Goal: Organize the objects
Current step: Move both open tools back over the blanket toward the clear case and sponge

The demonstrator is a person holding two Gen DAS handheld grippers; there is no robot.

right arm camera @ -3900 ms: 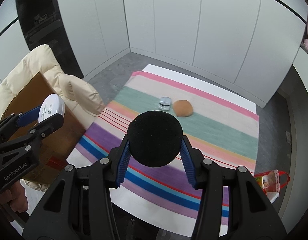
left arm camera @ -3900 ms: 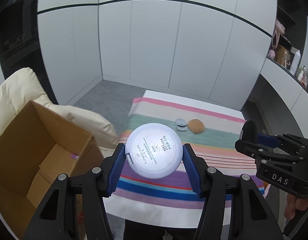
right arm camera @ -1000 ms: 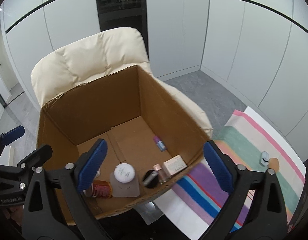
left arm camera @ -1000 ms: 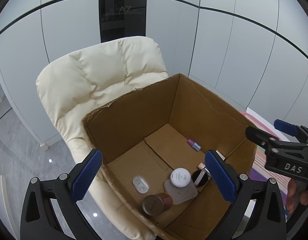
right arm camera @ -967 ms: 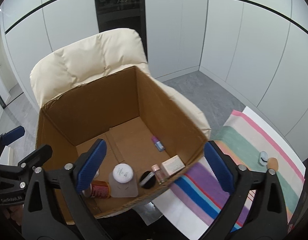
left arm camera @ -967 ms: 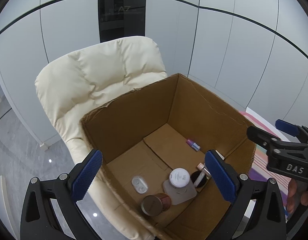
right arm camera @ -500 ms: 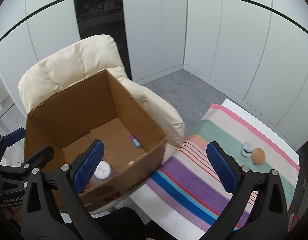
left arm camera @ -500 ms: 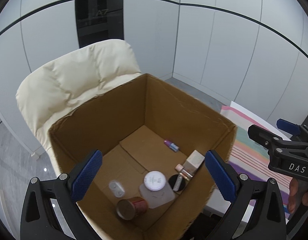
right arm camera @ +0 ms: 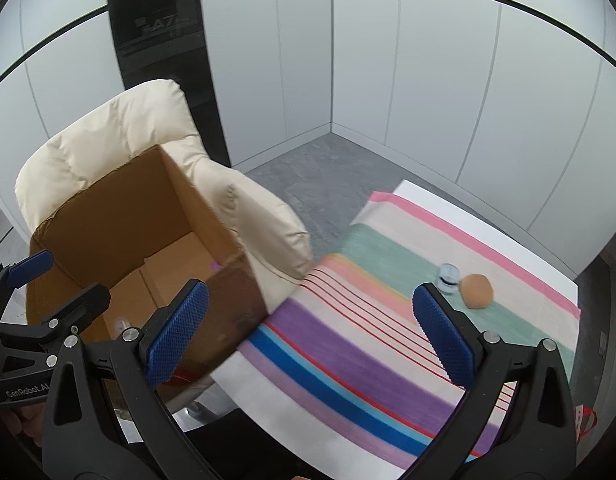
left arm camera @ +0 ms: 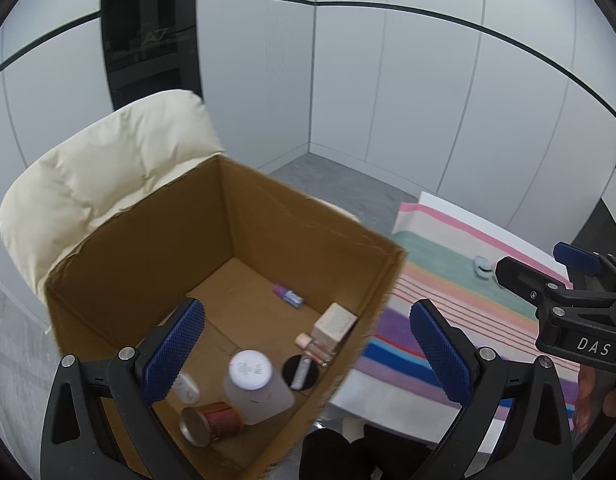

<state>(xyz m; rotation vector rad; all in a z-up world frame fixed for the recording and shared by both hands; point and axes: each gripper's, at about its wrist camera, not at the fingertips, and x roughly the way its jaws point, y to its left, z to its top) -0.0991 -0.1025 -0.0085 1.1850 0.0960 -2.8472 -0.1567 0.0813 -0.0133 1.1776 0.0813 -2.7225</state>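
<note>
On the striped cloth [right arm camera: 347, 344] over the surface: brown puff [right arm camera: 476, 290] touching a small clear jar [right arm camera: 448, 276], far end. Cardboard box [left arm camera: 180, 248] on cream chair [right arm camera: 108, 152] alongside. Left gripper [left arm camera: 308, 348] and right gripper [right arm camera: 311, 336]: fingers apart, empty. White wall panels, grey floor.

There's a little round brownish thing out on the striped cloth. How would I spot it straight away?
Find the table covered by the striped cloth, to the right of the cardboard box on the cream chair. Follow its green band toward the far end, where two small things lie side by side. Yours is the matte tan, bun-like lump, right of the small clear glassy container.
</note>
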